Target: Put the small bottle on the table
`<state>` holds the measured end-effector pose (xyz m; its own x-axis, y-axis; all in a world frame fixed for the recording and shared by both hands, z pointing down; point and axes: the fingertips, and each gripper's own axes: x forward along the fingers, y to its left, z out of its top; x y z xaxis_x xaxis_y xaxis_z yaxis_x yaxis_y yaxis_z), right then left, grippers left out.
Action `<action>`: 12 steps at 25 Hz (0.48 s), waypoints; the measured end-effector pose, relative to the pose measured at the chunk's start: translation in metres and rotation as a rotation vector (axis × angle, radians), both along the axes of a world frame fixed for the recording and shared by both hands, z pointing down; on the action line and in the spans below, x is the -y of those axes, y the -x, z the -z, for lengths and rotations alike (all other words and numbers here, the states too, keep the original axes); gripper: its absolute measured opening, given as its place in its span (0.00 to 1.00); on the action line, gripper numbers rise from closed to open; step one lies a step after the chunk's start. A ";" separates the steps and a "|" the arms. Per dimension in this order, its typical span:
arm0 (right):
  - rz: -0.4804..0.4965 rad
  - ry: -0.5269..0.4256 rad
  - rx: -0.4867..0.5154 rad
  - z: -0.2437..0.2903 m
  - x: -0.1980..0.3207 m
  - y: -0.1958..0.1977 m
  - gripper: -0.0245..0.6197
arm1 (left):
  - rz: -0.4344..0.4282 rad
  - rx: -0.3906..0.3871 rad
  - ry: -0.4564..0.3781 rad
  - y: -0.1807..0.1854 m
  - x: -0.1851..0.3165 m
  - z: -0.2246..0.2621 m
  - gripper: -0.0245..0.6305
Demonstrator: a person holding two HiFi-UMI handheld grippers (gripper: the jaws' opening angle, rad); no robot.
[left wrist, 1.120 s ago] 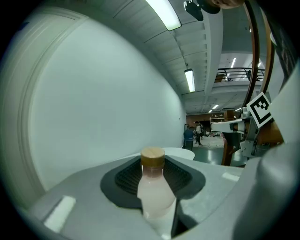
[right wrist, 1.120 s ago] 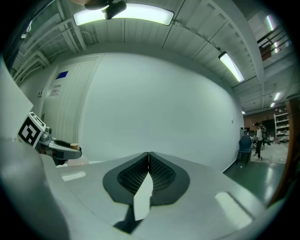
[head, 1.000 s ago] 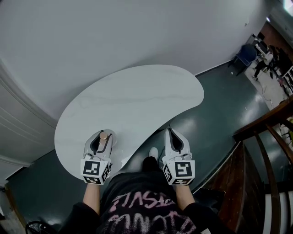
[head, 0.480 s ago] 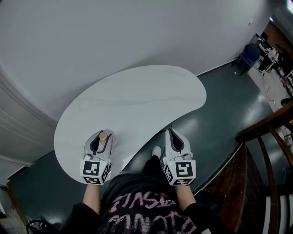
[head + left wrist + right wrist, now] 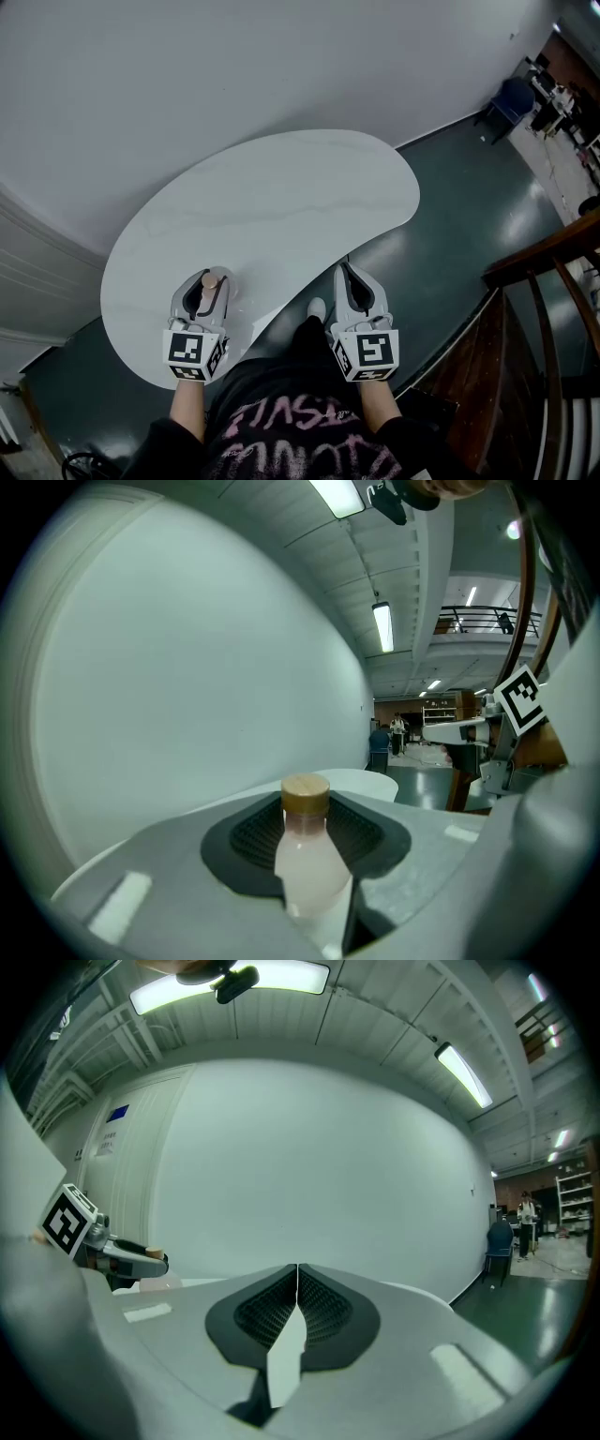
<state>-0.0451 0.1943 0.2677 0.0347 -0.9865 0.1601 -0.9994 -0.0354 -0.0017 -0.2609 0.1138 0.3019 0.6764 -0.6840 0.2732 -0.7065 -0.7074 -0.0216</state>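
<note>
A small bottle (image 5: 307,860) of pale pink liquid with a tan cap stands upright between the dark pads of my left gripper (image 5: 309,841), which is shut on it. In the head view the bottle's cap (image 5: 210,279) shows between the left gripper's (image 5: 208,286) jaws, over the near left part of the white kidney-shaped table (image 5: 281,202). My right gripper (image 5: 354,281) hangs just off the table's near edge, over the dark floor. Its jaws meet with nothing between them (image 5: 295,1312). In the right gripper view the left gripper (image 5: 127,1260) appears at the far left.
A curved white wall (image 5: 187,75) stands behind the table. A dark wooden stair rail (image 5: 544,281) runs at the right. A blue chair (image 5: 511,98) and some people stand far off at the upper right. My white shoe (image 5: 316,309) rests on the floor.
Both grippers hold their places. The head view has shifted slightly, so the table sits a little further left and higher in the picture.
</note>
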 end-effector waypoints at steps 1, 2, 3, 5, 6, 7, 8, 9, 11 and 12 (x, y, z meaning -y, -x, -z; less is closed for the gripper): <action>0.003 0.001 0.002 0.000 0.004 -0.004 0.06 | 0.001 0.004 -0.005 -0.004 0.004 -0.001 0.26; 0.005 0.004 0.003 -0.001 0.007 -0.009 0.06 | 0.001 0.009 -0.008 -0.008 0.006 -0.002 0.26; 0.006 0.008 0.005 -0.002 0.010 -0.014 0.06 | 0.002 0.013 -0.007 -0.012 0.009 -0.003 0.26; 0.008 0.018 0.010 -0.006 0.016 -0.025 0.06 | 0.006 0.017 0.004 -0.022 0.014 -0.006 0.26; 0.009 0.023 0.011 -0.008 0.020 -0.030 0.06 | 0.009 0.017 0.013 -0.026 0.017 -0.008 0.26; 0.010 0.029 0.013 -0.010 0.025 -0.035 0.06 | 0.012 0.016 0.023 -0.031 0.021 -0.009 0.26; 0.011 0.034 0.015 -0.013 0.030 -0.040 0.06 | 0.013 0.016 0.032 -0.036 0.026 -0.011 0.26; 0.012 0.041 0.016 -0.016 0.035 -0.045 0.06 | 0.014 0.015 0.038 -0.041 0.030 -0.013 0.26; 0.015 0.056 0.021 -0.023 0.045 -0.056 0.06 | 0.015 0.018 0.045 -0.052 0.039 -0.018 0.26; 0.016 0.063 0.023 -0.026 0.049 -0.061 0.06 | 0.015 0.022 0.043 -0.057 0.044 -0.020 0.26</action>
<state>0.0159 0.1449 0.2940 0.0142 -0.9748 0.2227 -0.9995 -0.0198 -0.0232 -0.2041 0.0698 0.3220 0.6598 -0.6809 0.3178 -0.7165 -0.6975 -0.0069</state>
